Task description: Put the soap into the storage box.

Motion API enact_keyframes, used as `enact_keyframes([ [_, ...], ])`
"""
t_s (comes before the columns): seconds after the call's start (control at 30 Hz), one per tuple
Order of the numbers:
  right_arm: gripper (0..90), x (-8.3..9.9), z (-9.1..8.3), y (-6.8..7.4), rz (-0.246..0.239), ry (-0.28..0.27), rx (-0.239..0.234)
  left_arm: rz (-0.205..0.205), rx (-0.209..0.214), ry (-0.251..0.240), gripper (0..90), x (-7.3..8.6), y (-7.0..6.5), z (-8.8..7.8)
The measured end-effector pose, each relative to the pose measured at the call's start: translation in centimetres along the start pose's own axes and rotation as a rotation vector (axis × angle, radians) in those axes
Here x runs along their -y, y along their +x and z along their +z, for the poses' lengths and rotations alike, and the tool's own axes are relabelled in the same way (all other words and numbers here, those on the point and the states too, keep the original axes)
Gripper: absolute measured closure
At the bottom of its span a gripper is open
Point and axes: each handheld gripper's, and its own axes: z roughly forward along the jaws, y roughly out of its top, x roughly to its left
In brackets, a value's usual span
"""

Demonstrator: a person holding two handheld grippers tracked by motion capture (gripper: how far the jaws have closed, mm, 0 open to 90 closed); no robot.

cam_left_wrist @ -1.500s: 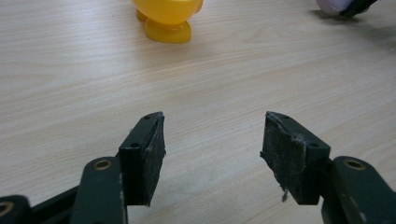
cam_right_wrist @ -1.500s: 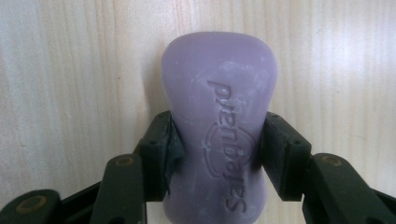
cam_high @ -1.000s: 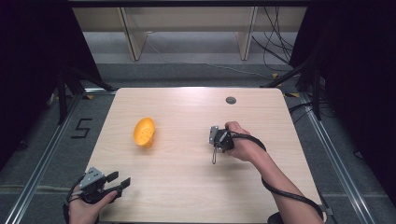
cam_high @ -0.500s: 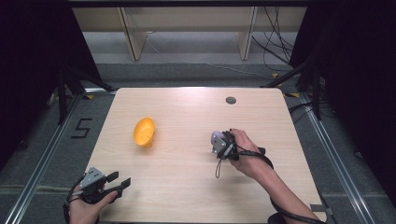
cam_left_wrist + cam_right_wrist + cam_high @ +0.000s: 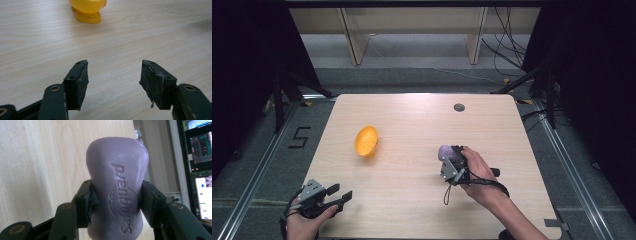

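The right tongs [image 5: 116, 195] are clenched on a purple bar of soap [image 5: 117, 182], their pads pressing its two narrow sides, so the bar stands lengthwise out of the grip with its stamped lettering facing the camera. In the high view the soap [image 5: 446, 152] sits at the tip of the right tongs [image 5: 451, 162], right of centre in the frame, carried above the bench [image 5: 412, 115] and not resting on it. The left tongs [image 5: 337, 196] rest at the lower left of the frame with their jaws released and nothing between them; in the left gripper view, bare wood shows between the two pads [image 5: 78, 83].

A yellow soap dish [image 5: 366, 141] stands left of centre, well apart from the soap; its foot shows at the top of the left gripper view [image 5: 88, 10].

The step in hand looks like the carry: the bar is gripped and lifted. The likely next move is to bring it leftward over the dish, turn it flat so its long side matches the hollow, lower it in, and only then loosen the grip. Soap is slick, so a steady squeeze matters.
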Motion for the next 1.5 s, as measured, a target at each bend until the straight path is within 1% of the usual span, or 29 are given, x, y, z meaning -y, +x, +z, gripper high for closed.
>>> enact_keyframes([
  [0.03, 50.2, 0.0, -0.1, -0.1, -0.031, -0.02, 0.019, -0.001, 0.002, -0.003, 38.5, 0.0, -0.1, 0.0],
  [0.07, 50.2, 0.0, -0.4, 0.1, -0.009, -0.004, 0.022, 0.002, -0.004, 0.0, 38.5, -0.1, -0.2, 0.0],
  [0.1, 50.2, 0.0, -0.5, 0.0, -0.047, -0.025, 0.03, 0.002, -0.004, 0.0, 38.5, -0.1, -0.2, 0.0],
  [0.13, 50.2, 0.1, -0.7, 0.1, -0.049, -0.038, 0.047, 0.005, 0.011, -0.008, 38.5, -0.2, -0.3, 0.0],
  [0.17, 50.1, 0.0, -1.1, 0.4, -0.005, -0.014, 0.045, 0.005, 0.011, -0.008, 38.5, -0.2, -0.3, 0.0],
  [0.2, 50.2, 0.0, -1.2, 0.3, -0.052, -0.036, 0.056, 0.014, 0.012, -0.004, 38.5, -0.3, -0.4, 0.0],
  [0.23, 50.2, 0.0, -1.6, 0.7, 0.0, -0.019, 0.056, 0.007, 0.011, -0.002, 38.4, -0.4, -0.5, 0.0],
  [0.33, 50.2, 0.1, -2.3, 1.1, -0.005, -0.015, 0.07, 0.031, 0.048, -0.006, 38.4, -0.8, -0.7, 0.3],
  [0.47, 50.2, 0.2, -2.9, 1.2, -0.034, -0.03, 0.083, 0.044, 0.049, -0.014, 38.3, -1.6, -1.1, 0.4],
  [0.5, 50.2, 0.2, -3.1, 1.4, -0.028, -0.023, 0.08, 0.045, 0.066, -0.023, 38.2, -1.8, -1.2, 0.5],
  [0.53, 50.2, 0.3, -3.2, 1.3, -0.05, -0.041, 0.092, 0.061, 0.072, -0.019, 38.2, -2.1, -1.2, 0.5],
  [0.57, 50.1, 0.3, -3.7, 1.8, -0.003, -0.021, 0.088, 0.07, 0.079, -0.023, 38.2, -2.5, -1.6, 0.6],
  [0.6, 50.1, 0.3, -3.7, 1.8, -0.003, -0.021, 0.088, 0.07, 0.079, -0.023, 38.3, -2.5, -1.6, 0.6],
  [0.63, 50.1, 0.4, -3.7, 1.6, -0.046, -0.045, 0.097, 0.085, 0.081, -0.022, 38.3, -2.8, -1.7, 0.7],
  [0.67, 50.2, 0.4, -4.1, 1.8, -0.055, -0.044, 0.096, 0.099, 0.079, -0.018, 38.3, -3.4, -2.3, 0.9],
  [0.73, 50.1, 0.3, -4.6, 2.3, -0.016, -0.024, 0.092, 0.101, 0.099, -0.023, 38.3, -4.1, -2.9, 1.3],
  [0.77, 50.1, 0.3, -4.7, 2.3, -0.043, -0.034, 0.096, 0.133, 0.113, -0.016, 38.3, -4.5, -3.1, 1.5],
  [0.8, 50.1, 0.3, -4.7, 2.3, -0.073, -0.05, 0.1, 0.136, 0.116, -0.015, 38.2, -4.8, -3.6, 1.7],
  [0.93, 50.1, 0.2, -5.3, 3.0, -0.035, -0.023, 0.098, 0.167, 0.158, -0.012, 38.1, -6.0, -4.9, 2.5],
  [1.03, 50.1, 0.2, -5.4, 3.1, -0.086, -0.051, 0.109, 0.207, 0.212, -0.004, 37.9, -7.5, -6.7, 3.5],
  [1.13, 50.1, 0.1, -5.8, 3.4, -0.061, -0.033, 0.102, 0.229, 0.235, 0.0, 37.9, -8.2, -7.5, 3.9],
  [1.17, 50.1, 0.1, -5.7, 3.3, -0.09, -0.049, 0.115, 0.239, 0.238, 0.009, 37.9, -8.5, -7.8, 4.0],
  [1.23, 50.1, 0.0, -5.9, 3.6, -0.055, -0.034, 0.107, 0.237, 0.279, 0.012, 37.8, -9.1, -8.3, 4.3],
  [1.27, 50.1, 0.0, -5.8, 3.4, -0.095, -0.056, 0.115, 0.237, 0.292, 0.014, 37.8, -9.4, -8.6, 4.5],
  [1.3, 50.2, 0.0, -5.9, 3.4, -0.096, -0.054, 0.117, 0.247, 0.29, 0.014, 37.8, -9.7, -8.8, 4.6],
  [1.33, 50.1, -0.2, -6.0, 3.7, -0.052, -0.032, 0.118, 0.247, 0.296, 0.014, 37.7, -9.9, -9.0, 4.7],
  [1.4, 50.1, -0.2, -6.0, 3.6, -0.091, -0.044, 0.122, 0.248, 0.318, 0.015, 37.6, -10.5, -9.5, 5.0],
  [1.43, 50.1, -0.3, -6.1, 3.8, -0.052, -0.035, 0.119, 0.243, 0.318, 0.011, 37.5, -10.7, -9.8, 5.1],
  [1.5, 50.2, -0.4, -6.1, 3.7, -0.081, -0.038, 0.126, 0.258, 0.339, 0.017, 37.3, -11.2, -10.2, 5.3],
])
